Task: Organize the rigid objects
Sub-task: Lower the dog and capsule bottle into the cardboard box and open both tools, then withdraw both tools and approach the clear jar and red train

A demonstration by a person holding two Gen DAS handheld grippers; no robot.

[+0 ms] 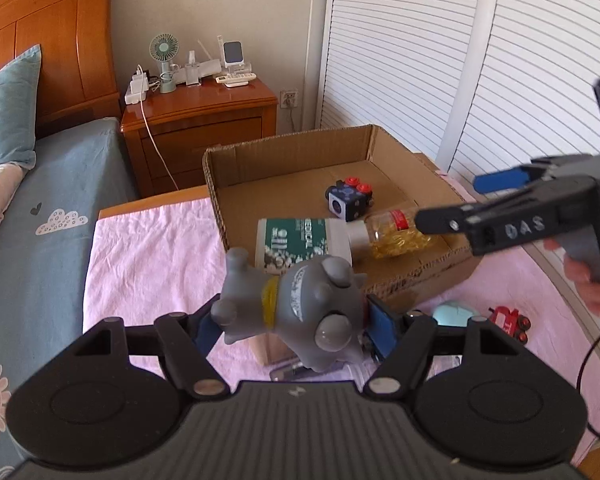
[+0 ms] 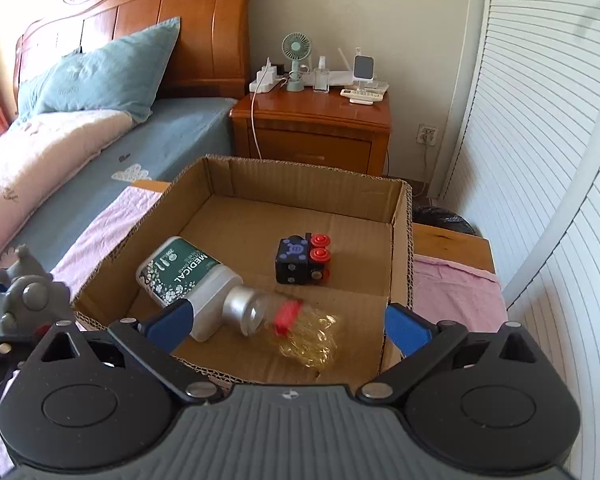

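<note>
Left gripper (image 1: 296, 326) clamps a grey toy (image 1: 300, 304), yellow-collared; right gripper (image 2: 288, 326) gapes over a "MEDICAL" bottle (image 2: 192, 280).

I count one brown cardboard box (image 2: 400, 240) with three things in it: one green-labelled white medical bottle (image 2: 184, 276), one clear bottle of yellow capsules (image 2: 308, 336) and one dark blue cube toy with red buttons (image 2: 302, 264). Between my left fingers is one grey rubber animal figure (image 1: 300, 304). On the pink cloth (image 1: 152, 256) lie one red toy train (image 1: 510, 320) and one pale blue rounded object (image 1: 454, 314).
</note>
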